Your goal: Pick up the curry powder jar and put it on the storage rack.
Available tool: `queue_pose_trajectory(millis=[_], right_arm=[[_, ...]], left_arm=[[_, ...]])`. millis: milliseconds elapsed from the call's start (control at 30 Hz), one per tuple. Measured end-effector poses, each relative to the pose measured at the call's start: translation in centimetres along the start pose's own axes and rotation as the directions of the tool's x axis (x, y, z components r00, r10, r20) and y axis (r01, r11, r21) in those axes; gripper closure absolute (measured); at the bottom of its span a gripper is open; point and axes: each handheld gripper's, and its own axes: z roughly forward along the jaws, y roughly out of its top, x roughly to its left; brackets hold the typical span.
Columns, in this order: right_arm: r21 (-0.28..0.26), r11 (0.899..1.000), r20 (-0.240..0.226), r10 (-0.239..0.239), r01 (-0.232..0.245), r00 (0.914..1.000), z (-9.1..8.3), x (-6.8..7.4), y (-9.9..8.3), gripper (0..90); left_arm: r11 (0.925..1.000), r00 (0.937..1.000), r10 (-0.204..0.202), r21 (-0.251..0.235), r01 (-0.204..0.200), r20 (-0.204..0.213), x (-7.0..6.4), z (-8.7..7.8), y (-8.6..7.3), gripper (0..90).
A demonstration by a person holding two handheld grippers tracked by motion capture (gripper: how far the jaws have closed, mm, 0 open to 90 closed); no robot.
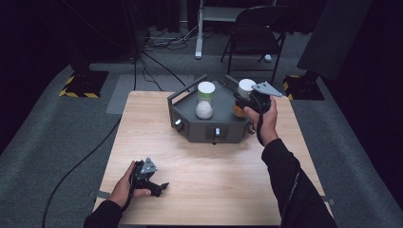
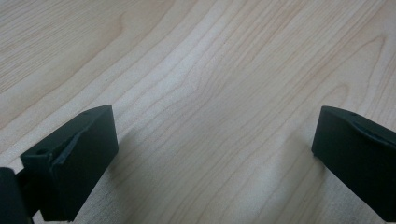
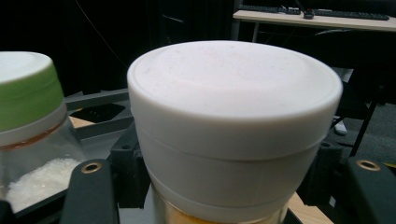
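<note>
A: Right gripper?
B: Jaws straddle white-capped jar on rack, far right; grip unclear. Not lifted.
A: Left gripper?
B: Agape, empty, resting near-left on table.

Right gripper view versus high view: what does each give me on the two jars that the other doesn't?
The right gripper view alone gives the close detail: the white-lidded jar's lid seam, a sliver of orange contents beneath it, and the right gripper's fingers flanking the jar, one on each side. The high view alone gives the layout: the wooden table, the dark hexagonal stand under the jars, and the left gripper resting low near the table's front-left. Both show the green-lidded jar of white granules standing beside the white-lidded one.
</note>
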Motion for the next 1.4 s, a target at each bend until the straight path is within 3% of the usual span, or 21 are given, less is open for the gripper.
queue_pose_trajectory(millis=[467,733,867,1067,1200,1300,1400], right_arm=[[0.014,1.000,0.002,0.014,-0.014,0.9999,1.3,-0.1,-1.2,33.7],[-0.013,1.000,0.009,0.021,-0.021,0.9997,1.3,0.1,-2.1,32.9],[-0.014,1.000,0.023,-0.009,0.009,0.9997,1.5,0.5,-2.5,30.7],[-0.019,1.000,0.025,-0.010,0.010,0.9996,1.4,0.3,-2.8,27.7],[-0.008,0.999,0.038,-0.034,0.034,0.9987,1.2,0.4,-2.8,21.0],[0.001,1.000,0.031,-0.018,0.018,0.9993,1.1,-0.1,-2.9,11.9],[0.001,1.000,0.019,-0.013,0.013,0.9997,0.9,-0.5,-3.0,8.3]], left_arm=[[1.0000,1.0000,0.000,0.000,0.000,0.000,0.0,0.0,0.0,0.3],[1.0000,1.0000,0.001,-0.001,-0.001,0.001,0.0,0.0,0.0,0.2],[1.0000,1.0000,0.002,0.000,-0.002,0.001,0.0,0.0,0.0,0.3],[1.0000,1.0000,0.003,0.000,-0.003,0.000,0.0,0.0,0.0,0.3],[1.0000,1.0000,0.002,0.000,-0.002,0.001,0.0,0.0,0.0,0.3],[1.0000,1.0000,0.002,0.000,-0.002,0.001,0.0,0.0,0.0,0.3],[1.0000,1.0000,0.003,-0.001,-0.003,0.000,0.0,0.0,0.0,0.2]])
